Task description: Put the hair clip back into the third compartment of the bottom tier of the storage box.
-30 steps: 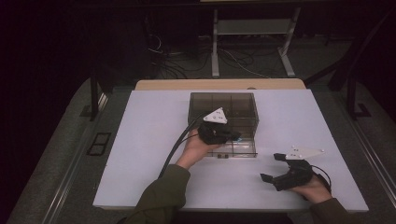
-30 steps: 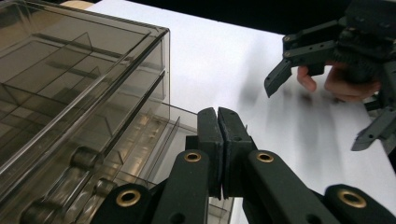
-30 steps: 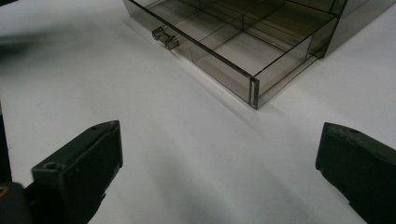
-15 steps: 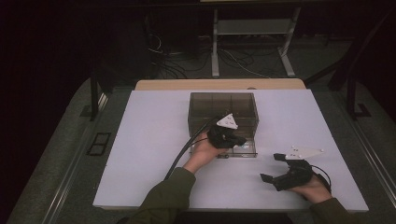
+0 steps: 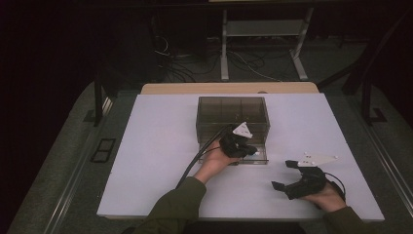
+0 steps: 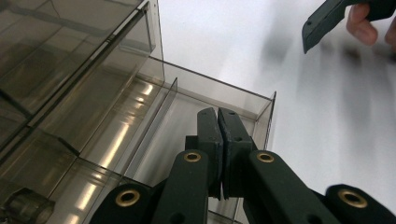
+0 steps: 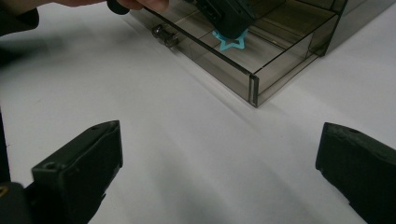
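A: Since 1 s ago the left gripper (image 5: 248, 150) has slid rightward along the front of the box and now hangs over the pulled-out drawer (image 5: 260, 157). Right one hasn't budged.

B: Left jaws — open or closed?

A: Pressed together, no gap btw them in the left gripper view (image 6: 218, 122). Tips point down into the drawer's end compartment, by its corner wall.

B: Holding anything?

A: Can't say for sure. In the right gripper view a turquoise star (image 7: 228, 40) sits right under the left gripper's tips (image 7: 228, 21), on the drawer floor or just above it. Whether it's pinched or only touched, can't tell. From that gripper's own cam the star is hidden behind the jaws.

B: And the drawer?

A: Smoky clear plastic, partway out of a cabinet (image 5: 233, 112) of the same stuff, w/ dividers inside. Small round knob (image 7: 164, 34) on the drawer front; it also shows at the bottom left of the left gripper view (image 6: 26, 207).

B: Right gripper?

A: Jaws spread wide, nothing btw them, just bare table. Sits low near the table's front right in the high view (image 5: 287, 174), well apart from the drawer, facing it. Right hand (image 5: 327, 197) wraps it from behind.

B: Left hand?

A: Left hand (image 5: 213, 162) reaches in from the front, green sleeve (image 5: 170, 209), black cable (image 5: 195, 161) trailing back along the arm.

B: Table?

A: White top (image 5: 156, 146), wooden strip at the far edge, dark floor w/ cables beyond.
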Demonstrator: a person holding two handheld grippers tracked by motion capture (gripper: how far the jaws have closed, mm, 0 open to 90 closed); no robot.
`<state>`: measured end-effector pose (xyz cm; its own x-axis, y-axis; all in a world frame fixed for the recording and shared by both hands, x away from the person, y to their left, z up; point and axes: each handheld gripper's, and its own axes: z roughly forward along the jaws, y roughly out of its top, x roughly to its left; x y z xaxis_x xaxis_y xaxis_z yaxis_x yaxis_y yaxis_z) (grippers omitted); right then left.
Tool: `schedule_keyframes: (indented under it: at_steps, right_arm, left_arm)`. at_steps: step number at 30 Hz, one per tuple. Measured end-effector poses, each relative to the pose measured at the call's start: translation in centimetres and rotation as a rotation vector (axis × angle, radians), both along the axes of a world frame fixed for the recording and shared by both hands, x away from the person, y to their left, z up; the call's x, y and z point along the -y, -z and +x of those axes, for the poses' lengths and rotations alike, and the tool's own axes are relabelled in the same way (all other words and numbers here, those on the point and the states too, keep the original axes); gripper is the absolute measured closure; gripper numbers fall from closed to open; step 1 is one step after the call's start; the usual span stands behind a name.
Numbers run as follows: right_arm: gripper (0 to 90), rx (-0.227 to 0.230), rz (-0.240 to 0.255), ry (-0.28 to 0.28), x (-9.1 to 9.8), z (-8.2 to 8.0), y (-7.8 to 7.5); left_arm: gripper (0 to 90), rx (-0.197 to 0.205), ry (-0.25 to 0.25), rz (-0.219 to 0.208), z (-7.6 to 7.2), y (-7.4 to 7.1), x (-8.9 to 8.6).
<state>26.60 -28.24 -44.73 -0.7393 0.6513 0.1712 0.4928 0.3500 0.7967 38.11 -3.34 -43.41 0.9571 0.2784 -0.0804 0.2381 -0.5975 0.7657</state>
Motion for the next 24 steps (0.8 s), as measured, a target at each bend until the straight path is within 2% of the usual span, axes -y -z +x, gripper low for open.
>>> schedule_keyframes:
  at_steps: [4, 12, 24]
  right_arm:
    - [0.1, 0.0, 0.001, -0.001, -0.01, 0.02, 0.0]
    - [0.1, -0.001, 0.0, -0.001, -0.01, 0.02, 0.01]
    - [0.1, -0.001, 0.0, -0.002, -0.01, 0.01, 0.01]
  left_arm:
    - [88.0, 0.002, 0.001, 0.013, 0.02, 0.05, 0.05]
    - [84.9, 0.002, -0.007, 0.011, 0.09, 0.07, 0.08]
    - [76.3, -0.011, -0.018, -0.006, 0.21, 0.01, -0.11]
